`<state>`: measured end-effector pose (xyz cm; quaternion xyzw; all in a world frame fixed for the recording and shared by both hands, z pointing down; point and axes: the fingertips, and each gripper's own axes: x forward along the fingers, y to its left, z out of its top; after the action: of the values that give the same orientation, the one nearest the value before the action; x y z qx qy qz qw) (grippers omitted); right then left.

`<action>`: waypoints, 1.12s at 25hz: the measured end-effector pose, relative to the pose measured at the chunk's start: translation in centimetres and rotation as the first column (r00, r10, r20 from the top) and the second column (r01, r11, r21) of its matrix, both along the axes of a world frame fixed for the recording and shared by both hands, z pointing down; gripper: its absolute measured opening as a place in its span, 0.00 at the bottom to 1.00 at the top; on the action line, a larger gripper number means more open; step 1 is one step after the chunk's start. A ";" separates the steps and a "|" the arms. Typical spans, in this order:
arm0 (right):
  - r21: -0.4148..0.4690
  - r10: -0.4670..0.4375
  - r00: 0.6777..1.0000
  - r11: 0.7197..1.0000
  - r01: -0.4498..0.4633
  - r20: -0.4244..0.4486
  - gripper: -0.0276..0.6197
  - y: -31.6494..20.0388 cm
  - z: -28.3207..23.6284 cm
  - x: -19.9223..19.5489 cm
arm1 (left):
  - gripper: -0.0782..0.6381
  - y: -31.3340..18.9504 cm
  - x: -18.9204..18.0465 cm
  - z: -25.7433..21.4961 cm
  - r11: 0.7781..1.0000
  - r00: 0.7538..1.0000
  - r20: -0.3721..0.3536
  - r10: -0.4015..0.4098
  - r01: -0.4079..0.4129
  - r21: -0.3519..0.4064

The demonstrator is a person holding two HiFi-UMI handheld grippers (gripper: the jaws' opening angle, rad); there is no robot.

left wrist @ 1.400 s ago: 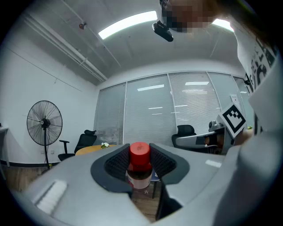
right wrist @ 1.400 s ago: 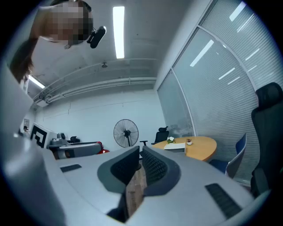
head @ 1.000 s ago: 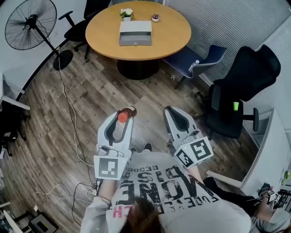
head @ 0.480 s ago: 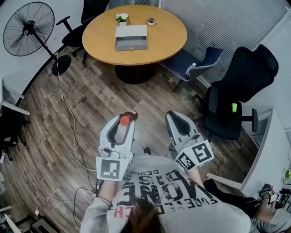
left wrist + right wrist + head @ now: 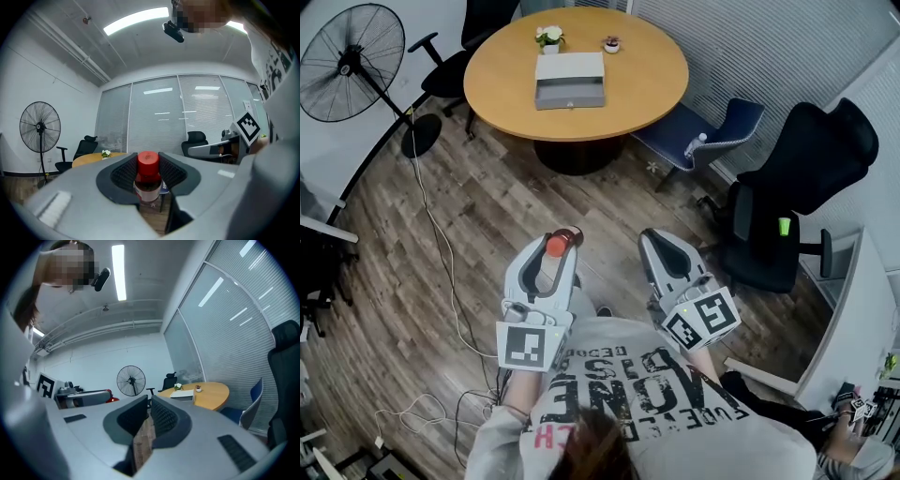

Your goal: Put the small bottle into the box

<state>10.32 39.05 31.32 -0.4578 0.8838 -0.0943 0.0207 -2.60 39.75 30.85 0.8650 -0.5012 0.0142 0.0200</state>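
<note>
Wood-plank floor [image 5: 487, 202] fills most of the head view, with a round wooden worktop [image 5: 628, 98] at the far side and the person standing well apart from it. Both grippers are held out in front of the chest, side by side and pointing toward the worktop. The left gripper [image 5: 551, 255] has its fingers [image 5: 123, 174] pinching the small bottle [image 5: 564, 236], which stands upright between them with its red cap on top. The right gripper [image 5: 662, 240] carries nothing; its fingers [image 5: 165, 419] are pressed nearly together, with only a thin slit of floor showing between them. The box [image 5: 570, 80], grey and flat, lies on the worktop near two little potted plants [image 5: 548, 36]. A standing fan [image 5: 352, 58] is off to the left with a cable [image 5: 441, 248] trailing over the floor, a blue chair [image 5: 717, 131] stands just beside the worktop, and a black office chair [image 5: 797, 183] is on the right. Between the grippers and the worktop lies open floor. The left gripper view shows the dark ribbed pads closed on the bottle below its cap, which the head view cannot resolve; the right gripper view takes in fan, worktop and box together.
</note>
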 end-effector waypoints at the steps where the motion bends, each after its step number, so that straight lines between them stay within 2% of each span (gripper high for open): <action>1: 0.001 0.000 1.000 1.000 0.000 0.001 0.09 -0.9 -0.1 -0.3 | 0.31 -0.9 -0.3 -0.3 1.000 1.000 0.000 0.004 -0.004 0.017; 7: 0.005 -0.001 1.000 1.000 0.001 0.009 0.09 -6.0 -1.3 -2.5 | 0.31 -6.3 -3.1 -0.4 1.000 0.999 0.048 0.007 -0.008 0.026; 10: -0.005 0.016 1.000 1.000 -0.016 0.001 0.09 -8.3 -1.5 -3.4 | 0.31 -8.6 -4.3 -0.6 1.000 0.999 0.042 0.018 -0.017 -0.008; 17: 0.004 0.048 0.999 0.999 -0.048 0.023 0.09 -12.1 -1.3 -5.7 | 0.31 -12.7 -7.3 0.0 1.000 0.999 0.030 0.028 -0.027 -0.012; 21: 0.004 0.061 0.998 0.998 -0.061 0.033 0.09 -13.2 -0.7 -6.2 | 0.31 -13.9 -8.1 0.7 0.999 0.999 0.032 0.033 -0.033 -0.001; 25: -0.007 0.065 0.998 0.998 -0.065 0.025 0.09 -15.3 -0.7 -6.8 | 0.31 -15.8 -8.8 0.8 0.999 0.999 0.017 0.031 -0.030 -0.029; 28: -0.025 0.063 0.998 0.998 -0.063 0.019 0.09 -16.7 -0.3 -6.9 | 0.31 -17.1 -8.9 0.5 0.999 0.999 0.015 0.034 -0.034 -0.010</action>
<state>3.44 22.36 31.04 -0.4846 0.8675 -0.1091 0.0267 -11.46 22.66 31.39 0.8732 -0.4864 0.0237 0.0203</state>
